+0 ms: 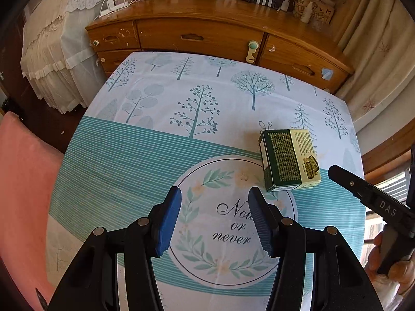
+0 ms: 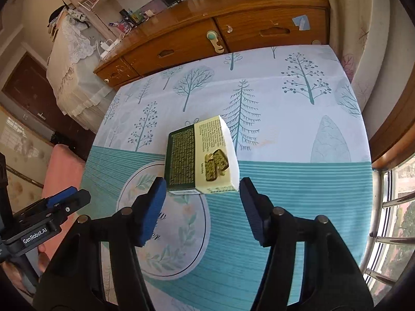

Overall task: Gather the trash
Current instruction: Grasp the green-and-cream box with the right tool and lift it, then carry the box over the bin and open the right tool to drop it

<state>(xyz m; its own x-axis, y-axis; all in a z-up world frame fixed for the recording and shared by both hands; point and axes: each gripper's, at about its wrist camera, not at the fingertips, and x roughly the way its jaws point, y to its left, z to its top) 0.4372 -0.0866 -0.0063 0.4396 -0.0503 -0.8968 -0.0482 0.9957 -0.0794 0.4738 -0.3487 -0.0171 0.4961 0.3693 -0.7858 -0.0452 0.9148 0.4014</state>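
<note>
Left wrist view: biggest thing here is the surface [image 1: 160, 134], covered in a cloth with teal stripes, printed trees and a round wreath badge reading "Now or never". Past its far edge sits a long wooden dresser [image 1: 197, 36] with drawers and a bunch of clutter on top, and a pink cushion [image 1: 23, 181] shows along the left side.

The green and cream snack box [image 1: 289, 159] lies flat on the cloth, right of the middle, partly over the rim of the wreath badge. It's the only piece of trash I can spot.

The left claw [image 1: 214, 221] hangs over the wreath badge with its blue pads apart and nothing between them, so it's released. The box is off to its far right, not touching.

In the right wrist view, the right claw [image 2: 202, 210] is also released, pads spread, with the box [image 2: 199, 158] just beyond the tips and lined up with the gap, no contact.
</note>
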